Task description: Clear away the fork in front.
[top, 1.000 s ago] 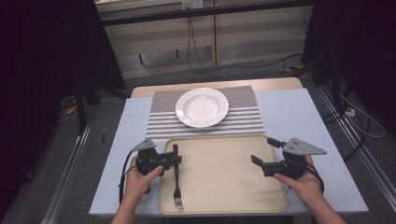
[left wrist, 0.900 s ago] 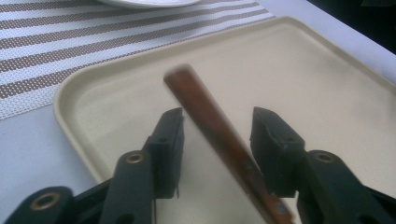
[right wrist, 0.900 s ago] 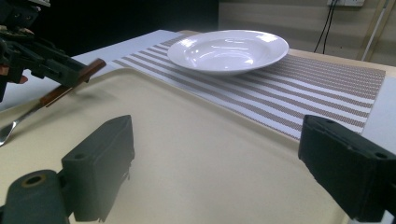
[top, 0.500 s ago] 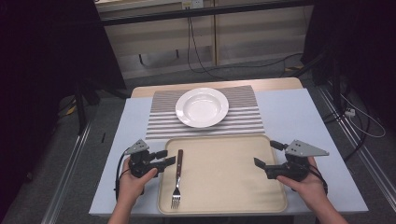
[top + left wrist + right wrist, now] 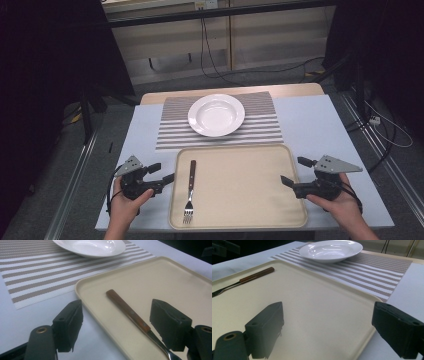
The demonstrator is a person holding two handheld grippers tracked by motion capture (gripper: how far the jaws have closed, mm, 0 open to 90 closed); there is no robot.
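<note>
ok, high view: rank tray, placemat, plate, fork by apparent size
1. tray
2. placemat, partly under the plate; close to the tray, and farther off, so unsure
3. plate
4. fork

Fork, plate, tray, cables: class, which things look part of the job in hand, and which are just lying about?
Likely the job:
fork
tray
white plate
striped placemat
left gripper
right gripper

Lying about:
floor cables
</note>
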